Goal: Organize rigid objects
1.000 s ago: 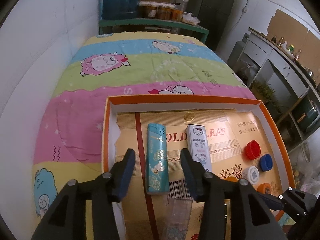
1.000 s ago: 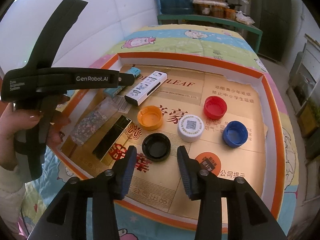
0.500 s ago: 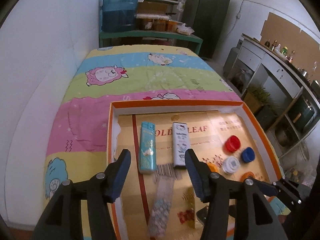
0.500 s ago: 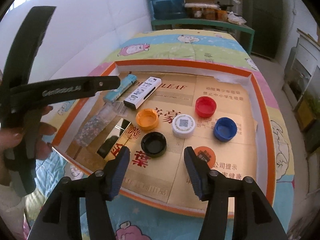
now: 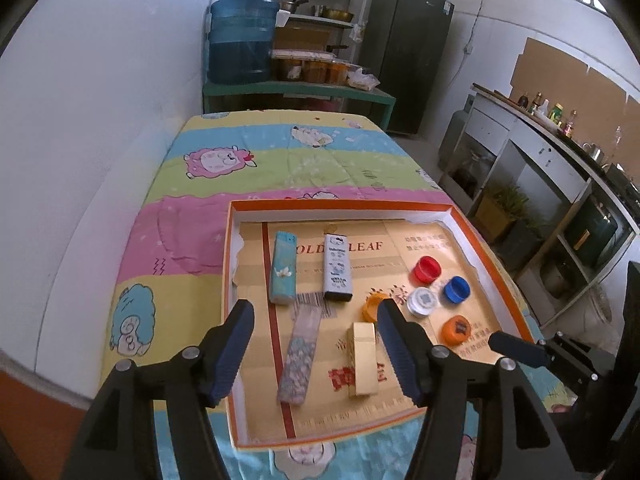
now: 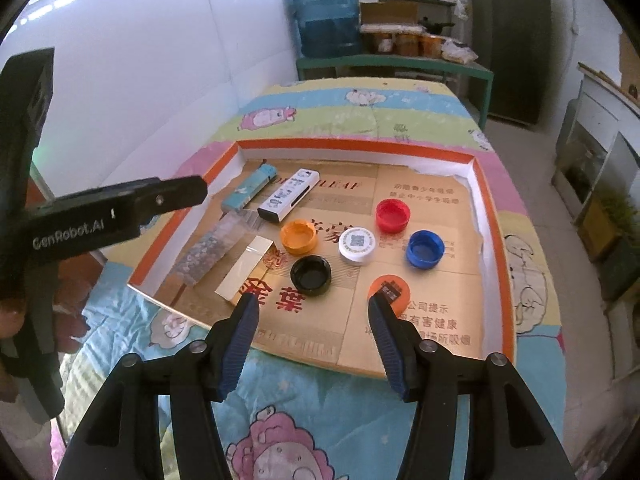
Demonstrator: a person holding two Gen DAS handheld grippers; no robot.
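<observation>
Pulled back and risen since a second ago: left tongs [image 5: 316, 320] and right tongs [image 6: 313, 312], both wide and gripping nothing, above the tray's [image 6: 494, 208] near edge. Beyond, unmoved inside the tray on the bed [image 5: 280, 160]: gold lighter [image 5: 362, 354] and glitter lighter [image 5: 300, 356] near, then six caps toward the right edge, teal lighter [image 5: 284, 268] and white lighter [image 5: 337, 266] farthest.

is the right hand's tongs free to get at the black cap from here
Probably yes. The right tongs are open and empty, with the black cap just ahead of them in the tray. Nothing lies between them; the gold lighter sits apart, to its left.
</observation>
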